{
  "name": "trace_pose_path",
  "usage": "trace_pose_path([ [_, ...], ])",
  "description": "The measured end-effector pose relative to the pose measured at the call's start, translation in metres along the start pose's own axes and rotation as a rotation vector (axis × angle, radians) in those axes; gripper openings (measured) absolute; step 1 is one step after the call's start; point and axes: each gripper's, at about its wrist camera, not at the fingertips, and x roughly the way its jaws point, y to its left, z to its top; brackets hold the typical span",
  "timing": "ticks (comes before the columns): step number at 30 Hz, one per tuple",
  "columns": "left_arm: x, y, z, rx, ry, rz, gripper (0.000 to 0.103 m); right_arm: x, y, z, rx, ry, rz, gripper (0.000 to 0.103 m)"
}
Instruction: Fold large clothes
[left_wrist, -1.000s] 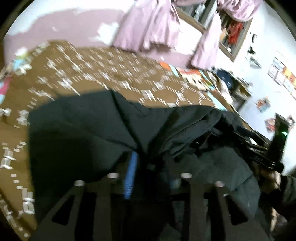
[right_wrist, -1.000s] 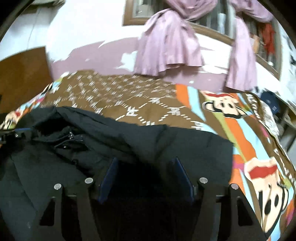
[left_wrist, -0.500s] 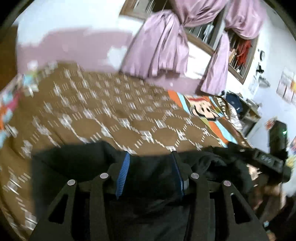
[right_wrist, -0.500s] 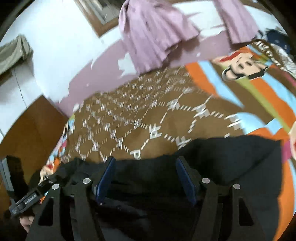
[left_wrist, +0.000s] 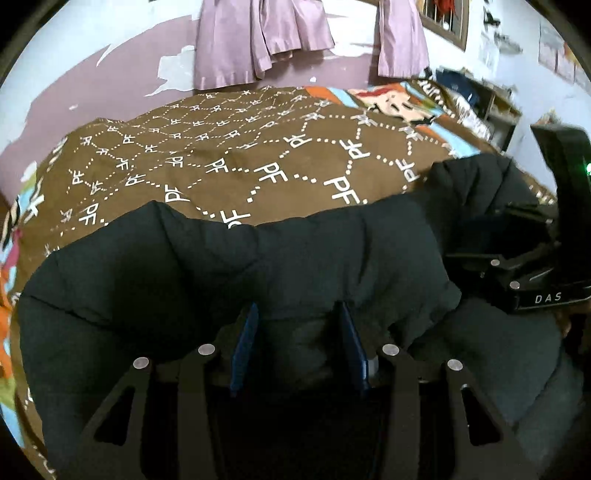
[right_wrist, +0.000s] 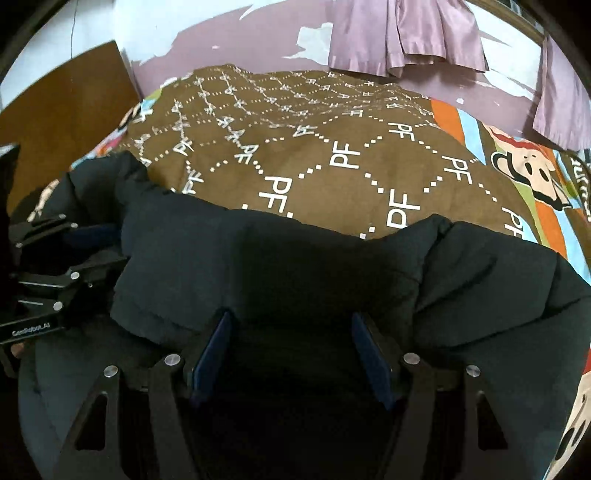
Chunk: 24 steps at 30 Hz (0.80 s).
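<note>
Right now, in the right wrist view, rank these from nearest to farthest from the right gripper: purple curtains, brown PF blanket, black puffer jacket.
1. black puffer jacket, between the right gripper fingers.
2. brown PF blanket, beyond the jacket.
3. purple curtains, on the far wall.

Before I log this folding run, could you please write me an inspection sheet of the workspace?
Surface: bed under a brown PF-print blanket, striped cartoon sheet at its edge.
Job's things: black puffer jacket bunched across the near side, a folded edge raised.
Clutter: shelf of piled items beside the bed.
Grippers: left gripper and right gripper both have jacket fabric between the blue-padded fingers; the gaps are wide, so a firm grip cannot be confirmed.
Cables: nothing seen.
Surroundings: mauve curtains, peeling purple wall, brown wooden panel.
</note>
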Motion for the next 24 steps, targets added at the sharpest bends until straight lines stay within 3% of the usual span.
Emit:
trace_pose_path([
  [5,0.01,-0.01,-0.007,0.029,0.008,0.047,0.041,0.008,0.002,0.001,-0.024,0.029,-0.033,0.065],
  [16,-0.002,-0.004,-0.009,-0.013,0.009,0.037,0.044,-0.002,0.005,-0.003,-0.026,0.013,-0.05,0.065],
  [20,-0.008,0.001,-0.009,-0.06,0.02,0.024,0.045,-0.004,0.006,-0.003,-0.024,0.001,-0.054,0.065],
  [24,-0.016,0.008,-0.009,-0.129,0.046,0.036,0.053,-0.008,0.005,0.002,-0.013,0.011,-0.053,0.066],
])
